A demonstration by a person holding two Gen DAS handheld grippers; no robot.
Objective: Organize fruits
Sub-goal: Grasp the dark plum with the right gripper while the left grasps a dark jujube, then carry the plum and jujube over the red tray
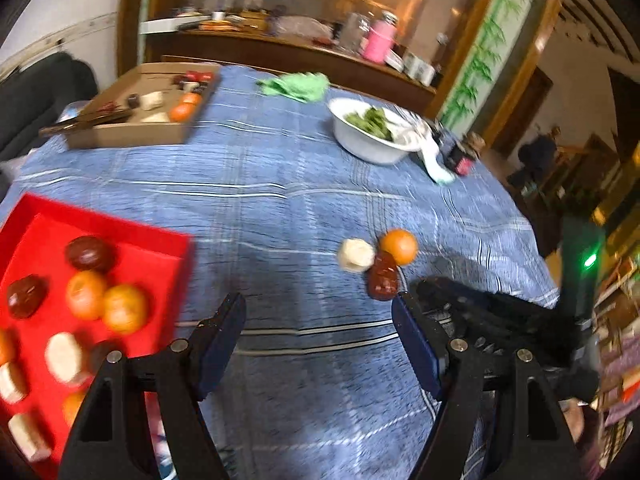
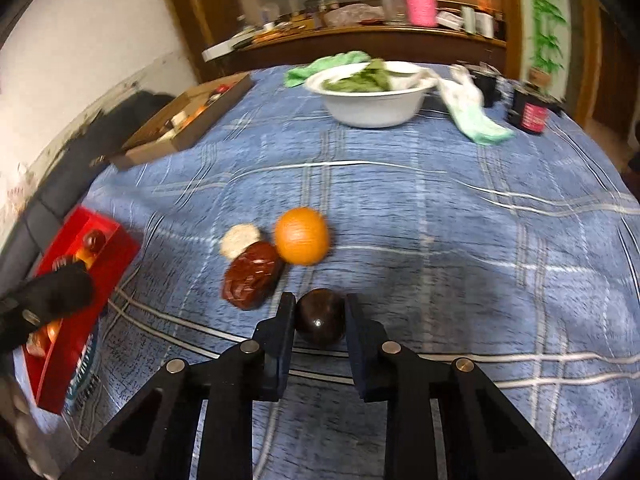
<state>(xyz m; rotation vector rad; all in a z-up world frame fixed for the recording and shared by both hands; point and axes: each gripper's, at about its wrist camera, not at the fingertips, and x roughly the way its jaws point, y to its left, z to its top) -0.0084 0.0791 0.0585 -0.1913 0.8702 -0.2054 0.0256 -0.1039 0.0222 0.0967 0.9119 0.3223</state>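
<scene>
A red tray at the left holds several fruits: oranges, dark red dates and pale pieces. On the blue cloth lie an orange, a pale round piece and a wrinkled dark red date, touching one another. They also show in the right wrist view: orange, pale piece, date. My left gripper is open and empty beside the tray. My right gripper is shut on a dark round fruit just in front of the date.
A cardboard box with more fruits sits at the far left. A white bowl of greens, a green cloth, a white-green rag and dark jars stand at the far side. A cluttered sideboard is behind the table.
</scene>
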